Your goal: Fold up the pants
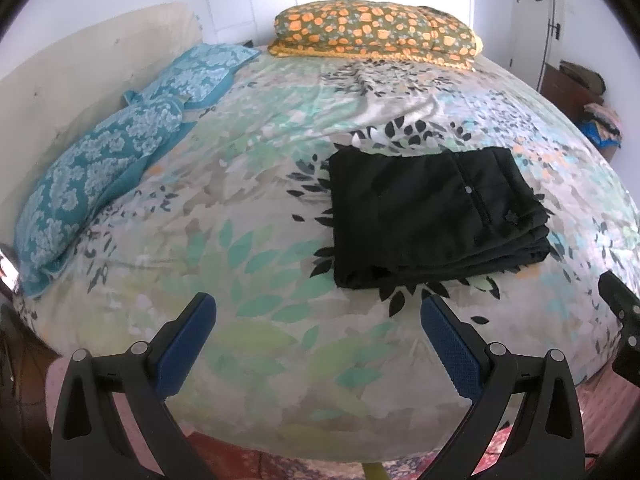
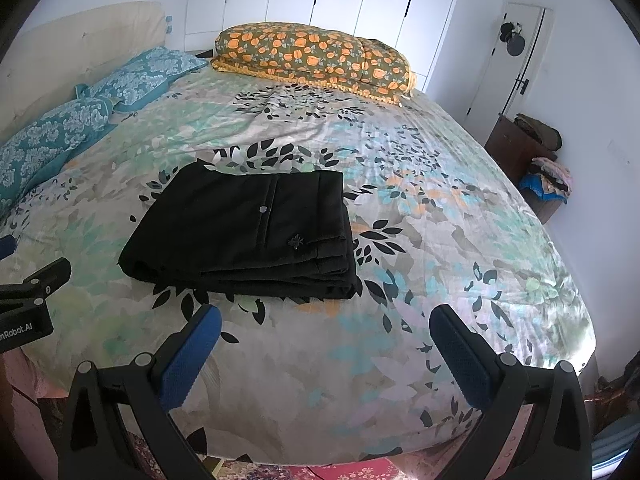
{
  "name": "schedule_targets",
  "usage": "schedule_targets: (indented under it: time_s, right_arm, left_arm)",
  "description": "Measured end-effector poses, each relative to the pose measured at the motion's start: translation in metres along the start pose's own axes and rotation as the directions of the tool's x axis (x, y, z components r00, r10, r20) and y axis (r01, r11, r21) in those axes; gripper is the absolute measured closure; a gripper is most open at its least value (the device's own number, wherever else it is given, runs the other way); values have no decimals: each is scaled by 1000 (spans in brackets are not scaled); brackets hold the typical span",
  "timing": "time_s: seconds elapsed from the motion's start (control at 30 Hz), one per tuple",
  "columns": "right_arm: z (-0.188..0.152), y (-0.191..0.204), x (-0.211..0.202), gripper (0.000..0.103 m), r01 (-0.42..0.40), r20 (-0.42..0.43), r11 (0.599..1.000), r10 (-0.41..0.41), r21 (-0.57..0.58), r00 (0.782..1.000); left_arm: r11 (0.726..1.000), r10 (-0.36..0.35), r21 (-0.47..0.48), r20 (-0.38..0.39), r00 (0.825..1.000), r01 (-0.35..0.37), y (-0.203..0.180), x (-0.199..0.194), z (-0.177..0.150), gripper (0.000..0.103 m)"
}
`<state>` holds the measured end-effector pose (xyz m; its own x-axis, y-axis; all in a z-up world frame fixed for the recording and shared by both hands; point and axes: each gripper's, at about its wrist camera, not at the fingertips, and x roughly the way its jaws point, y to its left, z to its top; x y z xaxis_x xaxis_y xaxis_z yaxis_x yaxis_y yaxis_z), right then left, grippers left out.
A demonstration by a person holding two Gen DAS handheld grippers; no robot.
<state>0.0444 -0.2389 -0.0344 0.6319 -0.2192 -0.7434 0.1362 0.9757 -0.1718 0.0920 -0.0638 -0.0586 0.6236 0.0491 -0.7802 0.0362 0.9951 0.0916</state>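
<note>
The black pants [image 1: 436, 216] lie folded into a compact rectangular stack on the bed [image 1: 248, 216], on the leaf-patterned bedspread, near the foot-side edge closest to the cameras. The layers of the fold show along the near edge, and a small pale button [image 2: 263, 209] and a pocket seam sit on the top face. In the right wrist view the same pants [image 2: 240, 232] rest to the left of centre.

The left gripper [image 1: 318, 312] hovers over the near edge of the bed with its blue-padded fingers spread wide apart, holding nothing; the pants lie just beyond its right finger, not touched. The right gripper [image 2: 326, 326] is likewise spread wide and empty, with the stack just beyond its left finger. Part of the other tool shows at the edge of each view.

At the far end of the bed lies a folded orange-flowered quilt [image 1: 376, 32]. Two teal patterned pillows [image 1: 92, 168] line the left side against a cream headboard [image 1: 80, 64]. A dark wooden cabinet [image 2: 516, 148] with piled clothes stands by the right wall, near a white door [image 2: 508, 60]
</note>
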Motion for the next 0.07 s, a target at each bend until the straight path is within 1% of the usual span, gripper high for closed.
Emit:
schedule_targets:
  time_s: [0.07]
  right_arm:
    - [0, 0, 0, 0, 0, 0, 1000, 0, 1, 1000]
  left_arm:
    - [1000, -2, -1, 5, 1000, 2, 1, -1, -1, 1]
